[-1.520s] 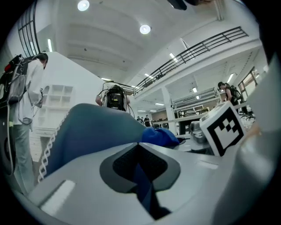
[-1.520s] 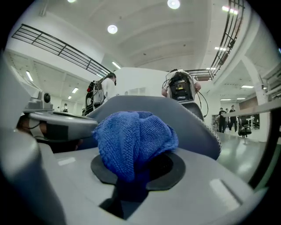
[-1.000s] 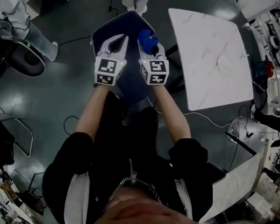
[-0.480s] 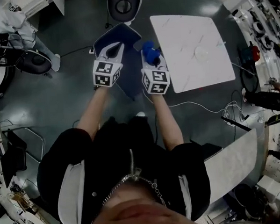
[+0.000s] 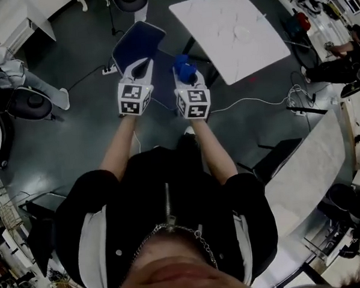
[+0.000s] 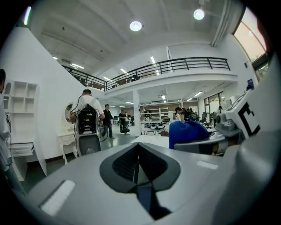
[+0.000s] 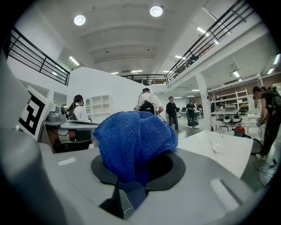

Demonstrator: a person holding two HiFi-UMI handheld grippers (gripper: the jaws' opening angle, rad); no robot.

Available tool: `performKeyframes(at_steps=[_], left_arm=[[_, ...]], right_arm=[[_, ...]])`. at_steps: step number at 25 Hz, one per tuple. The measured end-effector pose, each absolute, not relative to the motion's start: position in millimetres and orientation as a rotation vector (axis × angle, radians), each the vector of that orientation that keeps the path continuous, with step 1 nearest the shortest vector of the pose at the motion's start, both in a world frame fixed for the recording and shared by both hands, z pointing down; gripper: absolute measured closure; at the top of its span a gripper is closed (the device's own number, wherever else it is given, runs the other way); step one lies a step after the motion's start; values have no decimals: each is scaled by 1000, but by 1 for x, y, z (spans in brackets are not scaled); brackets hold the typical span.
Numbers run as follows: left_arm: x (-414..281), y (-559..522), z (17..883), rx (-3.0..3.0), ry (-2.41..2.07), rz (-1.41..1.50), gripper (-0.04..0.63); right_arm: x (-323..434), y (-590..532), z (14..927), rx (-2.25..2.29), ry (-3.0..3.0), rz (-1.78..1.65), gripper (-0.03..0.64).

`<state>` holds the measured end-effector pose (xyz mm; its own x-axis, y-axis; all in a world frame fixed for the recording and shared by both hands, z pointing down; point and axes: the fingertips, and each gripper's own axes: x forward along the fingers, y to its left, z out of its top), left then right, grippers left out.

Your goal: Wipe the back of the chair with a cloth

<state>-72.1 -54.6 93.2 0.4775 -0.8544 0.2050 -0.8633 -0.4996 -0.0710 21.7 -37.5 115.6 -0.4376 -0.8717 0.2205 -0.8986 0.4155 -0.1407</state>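
Tips hidden, my right gripper (image 7: 134,176) is clamping a bunched blue knitted cloth (image 7: 131,138) | my left gripper (image 6: 138,163) is pinching together, empty.

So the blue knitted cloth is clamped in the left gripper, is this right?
No. The blue knitted cloth is clamped in the right gripper, as the right gripper view shows; the left gripper is shut and empty.

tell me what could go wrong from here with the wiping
The blue cloth sits bunched in a ball above the shut jaws of the right gripper, so it may slip out, or wipe with little of its surface. The left gripper is shut and empty, apart from the blue chair, so the chair might shift when pressed.
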Motion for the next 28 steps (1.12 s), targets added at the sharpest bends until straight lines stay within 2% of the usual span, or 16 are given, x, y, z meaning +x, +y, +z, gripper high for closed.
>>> performKeyframes(at_steps=[13,28], left_arm=[[-94,4,118,2684,-1401,346,584],[-94,22,114,2718,-1372,312,584]], right_arm=[[-18,32,129,1643,-2487,348,514],[-25,52,132,1648,-2478,330,514]])
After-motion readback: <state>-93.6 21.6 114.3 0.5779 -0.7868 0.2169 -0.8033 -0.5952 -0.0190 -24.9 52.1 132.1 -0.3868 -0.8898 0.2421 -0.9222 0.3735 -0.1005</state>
